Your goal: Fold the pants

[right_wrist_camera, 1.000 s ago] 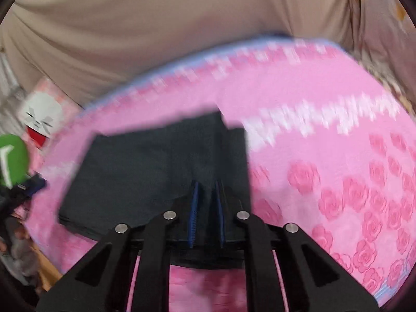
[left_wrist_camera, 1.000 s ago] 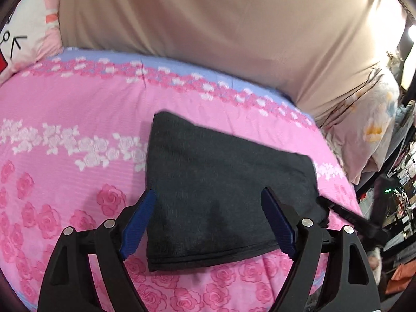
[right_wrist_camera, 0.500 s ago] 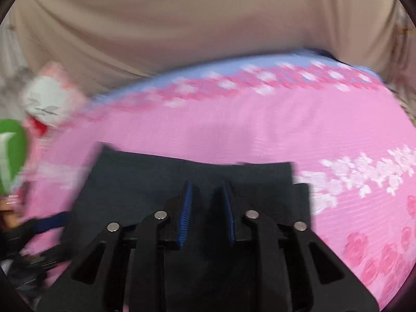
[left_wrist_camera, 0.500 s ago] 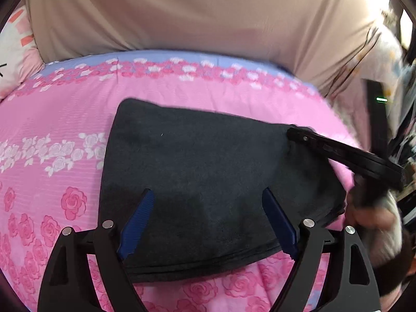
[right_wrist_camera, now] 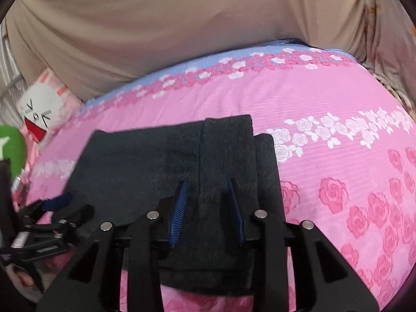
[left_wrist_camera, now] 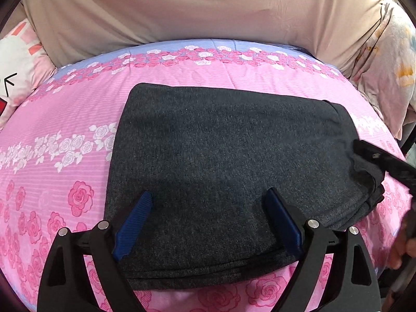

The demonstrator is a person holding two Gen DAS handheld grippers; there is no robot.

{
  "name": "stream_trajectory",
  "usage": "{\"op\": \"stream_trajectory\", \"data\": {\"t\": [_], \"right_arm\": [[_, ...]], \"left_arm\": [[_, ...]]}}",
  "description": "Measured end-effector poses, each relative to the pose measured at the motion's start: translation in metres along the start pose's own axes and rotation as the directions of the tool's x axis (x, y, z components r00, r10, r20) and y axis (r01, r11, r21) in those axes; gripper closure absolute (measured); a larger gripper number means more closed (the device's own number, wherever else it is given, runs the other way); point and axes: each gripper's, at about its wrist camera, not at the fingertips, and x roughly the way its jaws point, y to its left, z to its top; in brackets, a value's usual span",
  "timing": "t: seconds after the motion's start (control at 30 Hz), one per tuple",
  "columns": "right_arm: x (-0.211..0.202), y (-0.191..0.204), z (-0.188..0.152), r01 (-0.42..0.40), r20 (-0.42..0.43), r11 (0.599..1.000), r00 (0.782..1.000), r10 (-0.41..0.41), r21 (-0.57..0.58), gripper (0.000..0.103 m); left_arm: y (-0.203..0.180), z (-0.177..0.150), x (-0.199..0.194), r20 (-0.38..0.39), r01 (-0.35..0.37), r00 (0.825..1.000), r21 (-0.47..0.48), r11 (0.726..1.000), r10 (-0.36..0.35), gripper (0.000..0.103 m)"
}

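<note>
The dark grey pants (left_wrist_camera: 228, 161) lie folded into a flat rectangle on the pink rose-print bed (left_wrist_camera: 65, 109). My left gripper (left_wrist_camera: 208, 202) is open, its blue pads spread wide above the near edge of the pants and holding nothing. In the right wrist view the pants (right_wrist_camera: 145, 161) lie under my right gripper (right_wrist_camera: 208, 189), whose jaws stand partly open over the right end of the fold, with cloth between them but not pinched. The right gripper also shows as a black bar at the right edge of the left wrist view (left_wrist_camera: 384, 161).
A beige cloth wall (left_wrist_camera: 208, 7) rises behind the bed. A white cartoon pillow (right_wrist_camera: 44, 111) lies at the far left and a floral pillow (left_wrist_camera: 390, 65) at the right. The left gripper (right_wrist_camera: 52, 208) shows at the lower left of the right wrist view, by a green object (right_wrist_camera: 10, 148).
The right gripper's jaws have opened wider over the pants' right end and it has pulled back. The left view has swung so that the pants sit more centred; the left gripper stays open.
</note>
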Motion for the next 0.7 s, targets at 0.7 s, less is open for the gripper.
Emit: {"op": "stream_trajectory", "data": {"t": [0.7], "right_arm": [[-0.012,0.003,-0.034,0.016,0.011,0.999,1.0,-0.016,-0.03,0.077]], "left_arm": [[-0.001,0.0,0.003,0.013,-0.025,1.0,-0.003,1.0,0.025,0.012]]}}
